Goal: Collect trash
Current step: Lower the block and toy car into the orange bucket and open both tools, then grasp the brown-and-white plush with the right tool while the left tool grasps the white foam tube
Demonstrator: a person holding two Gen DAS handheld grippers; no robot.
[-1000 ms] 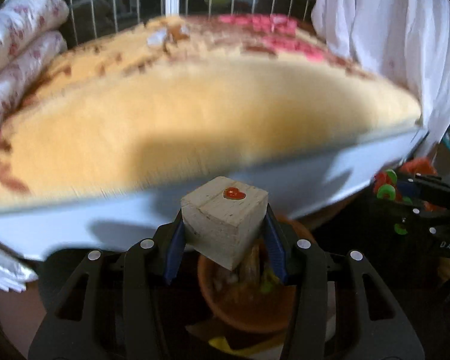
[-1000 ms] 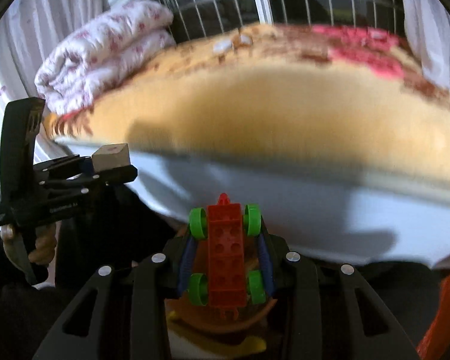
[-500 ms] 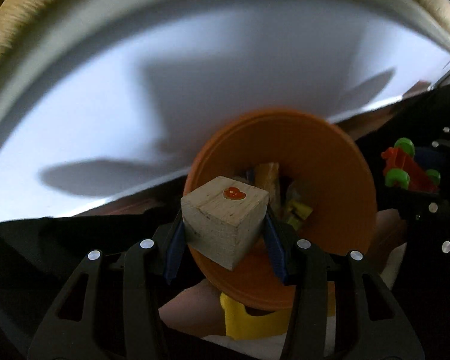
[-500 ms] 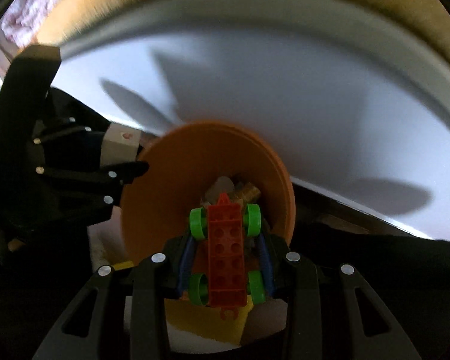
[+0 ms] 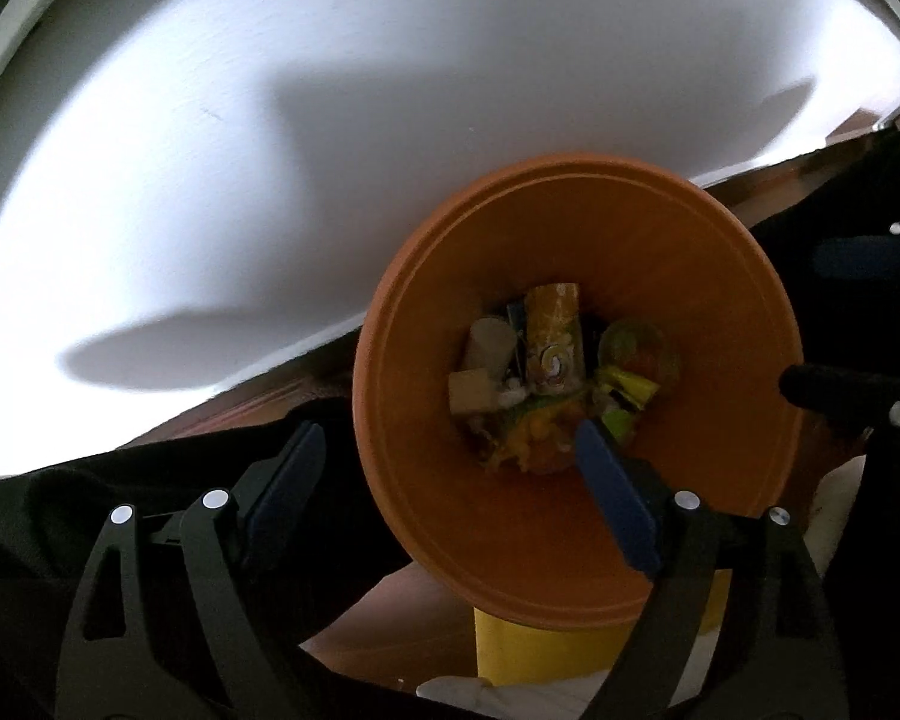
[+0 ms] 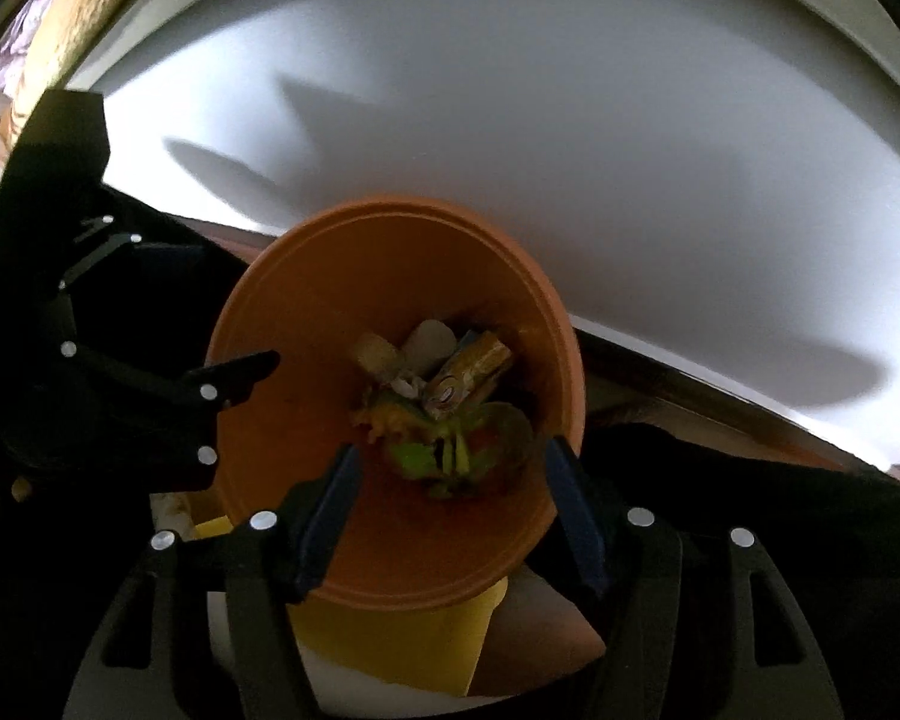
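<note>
You are at the drop step: your left claw [image 5: 444, 480] and right claw [image 6: 450, 486] both hang over the orange bin [image 5: 714, 312], jaws opening with nothing between them. The trash [image 5: 546, 384], a yellow wrapper roll, pale blocks and green scraps, lies at the bin's bottom. Next, lift clear and look for more.

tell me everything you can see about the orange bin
The orange bin is a round, smooth, plastic-looking container, widest at its ridged rim and narrowing downward. It stands upright with no lid on it, seen from above, before a white panel, with a yellow container close beside its base. At its bottom lies mixed trash: a yellow printed tube, pale blocks, crumpled wrappers. Both claws hang over its mouth without touching it.
</note>
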